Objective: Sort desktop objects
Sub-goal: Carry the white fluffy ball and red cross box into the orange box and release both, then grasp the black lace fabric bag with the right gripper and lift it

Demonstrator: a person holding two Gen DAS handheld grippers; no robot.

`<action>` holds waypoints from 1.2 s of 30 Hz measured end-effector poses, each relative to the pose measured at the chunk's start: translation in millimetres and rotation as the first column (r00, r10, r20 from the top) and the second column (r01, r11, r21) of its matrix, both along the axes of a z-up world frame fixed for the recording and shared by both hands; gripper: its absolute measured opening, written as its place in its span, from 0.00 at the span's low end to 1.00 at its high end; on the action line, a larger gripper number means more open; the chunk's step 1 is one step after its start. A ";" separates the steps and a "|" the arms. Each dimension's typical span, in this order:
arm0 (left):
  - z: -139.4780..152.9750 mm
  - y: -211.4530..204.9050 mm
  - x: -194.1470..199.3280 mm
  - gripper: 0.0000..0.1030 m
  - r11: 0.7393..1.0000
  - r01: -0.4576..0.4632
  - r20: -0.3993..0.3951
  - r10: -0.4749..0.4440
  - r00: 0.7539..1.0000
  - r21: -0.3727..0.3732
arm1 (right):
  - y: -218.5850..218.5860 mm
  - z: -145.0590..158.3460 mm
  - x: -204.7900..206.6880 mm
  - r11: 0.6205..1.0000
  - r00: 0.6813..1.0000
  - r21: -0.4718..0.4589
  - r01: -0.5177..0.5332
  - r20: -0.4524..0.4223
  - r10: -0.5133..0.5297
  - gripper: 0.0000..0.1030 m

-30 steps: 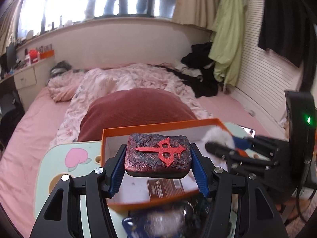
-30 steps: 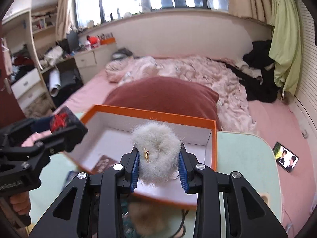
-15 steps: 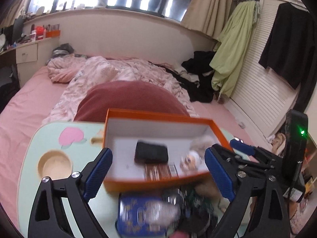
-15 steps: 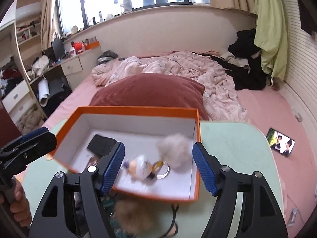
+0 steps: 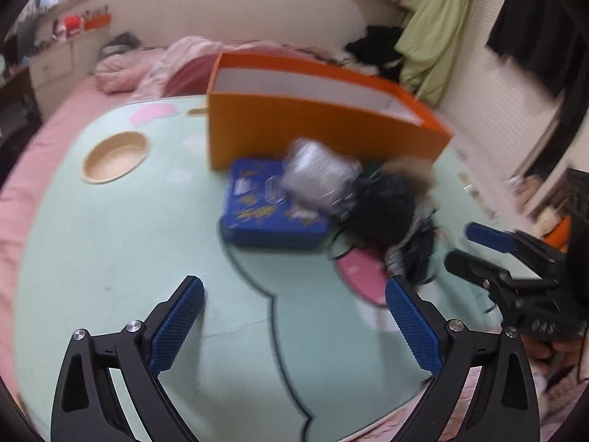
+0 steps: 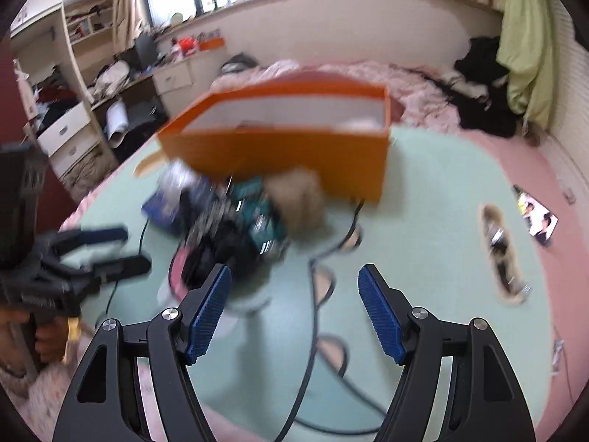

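In the left wrist view, the left gripper, jaws having just spread wide and empty, hangs over the pale green table, well short of the flat blue tin lying against the orange cardboard box. In the right wrist view, the right gripper is released, nothing between its blue pads, just short of the blurred dark clutter pile before the box.

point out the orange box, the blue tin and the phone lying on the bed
orange box [image 5: 313,129], left wrist view, on its near orange wall
blue tin [image 5: 257,213], left wrist view, on its printed lid
phone [image 6: 539,219], right wrist view, on its lit screen
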State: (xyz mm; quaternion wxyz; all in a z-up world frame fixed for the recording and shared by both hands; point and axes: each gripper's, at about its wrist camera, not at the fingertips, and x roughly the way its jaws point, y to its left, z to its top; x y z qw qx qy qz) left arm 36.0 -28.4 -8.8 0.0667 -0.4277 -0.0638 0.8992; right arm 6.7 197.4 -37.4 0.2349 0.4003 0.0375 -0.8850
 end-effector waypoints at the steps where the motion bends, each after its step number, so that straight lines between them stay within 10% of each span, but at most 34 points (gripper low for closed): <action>1: -1.5 0.8 0.3 0.97 1.000 -0.014 0.001 0.014 1.000 -0.026 | -2.8 -5.1 1.6 1.000 1.000 0.016 -0.005 0.008 0.005 0.70; 5: -8.8 14.2 0.6 1.00 0.982 -0.024 -0.020 0.020 1.000 -0.187 | -15.9 -12.9 10.5 0.993 0.999 0.122 -0.003 -0.051 0.009 0.82; 12: -10.4 12.4 2.6 1.00 0.985 -0.003 -0.027 -0.002 1.000 -0.171 | -14.5 -16.0 12.0 0.996 0.997 0.084 -0.022 -0.068 0.028 0.86; 22: -10.4 11.3 4.4 1.00 0.985 -0.003 -0.027 -0.002 1.000 -0.170 | -50.8 20.3 3.5 0.988 0.967 0.026 -0.150 -0.205 0.152 0.65; 29: -9.9 12.5 3.8 1.00 0.985 0.001 -0.029 -0.006 1.000 -0.170 | -72.8 2.1 -15.8 0.974 0.971 0.076 -0.211 -0.095 0.218 0.33; 36: -8.7 15.8 3.6 1.00 0.985 0.004 -0.031 -0.009 0.999 -0.170 | -15.4 3.7 11.8 0.962 0.966 -0.079 -0.260 -0.035 0.258 0.31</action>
